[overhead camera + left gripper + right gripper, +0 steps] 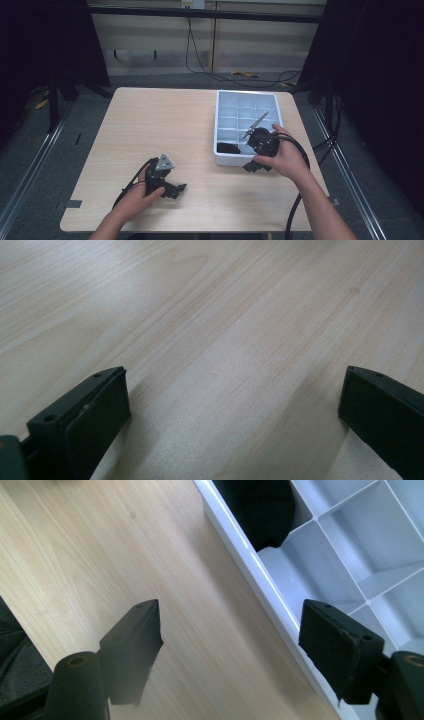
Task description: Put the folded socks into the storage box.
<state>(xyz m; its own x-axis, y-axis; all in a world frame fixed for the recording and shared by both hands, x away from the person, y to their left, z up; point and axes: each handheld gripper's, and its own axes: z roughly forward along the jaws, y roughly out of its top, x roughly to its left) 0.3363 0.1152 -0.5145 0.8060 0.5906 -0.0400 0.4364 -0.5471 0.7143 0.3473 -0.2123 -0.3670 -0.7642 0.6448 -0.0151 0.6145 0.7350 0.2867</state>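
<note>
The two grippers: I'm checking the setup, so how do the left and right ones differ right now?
The left gripper rests over bare table, away from everything; the right gripper sits at the near edge of the white compartment tray. In the left gripper view both jaws frame plain wood; in the right gripper view one jaw is over wood and the other over the tray, whose rim runs between them. Both are open and hold nothing.

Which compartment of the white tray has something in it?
The near-left corner compartment of the white tray, closest to the person: a black object lies in it. The other compartments in view look bare. The right claw straddles that near rim.
</note>
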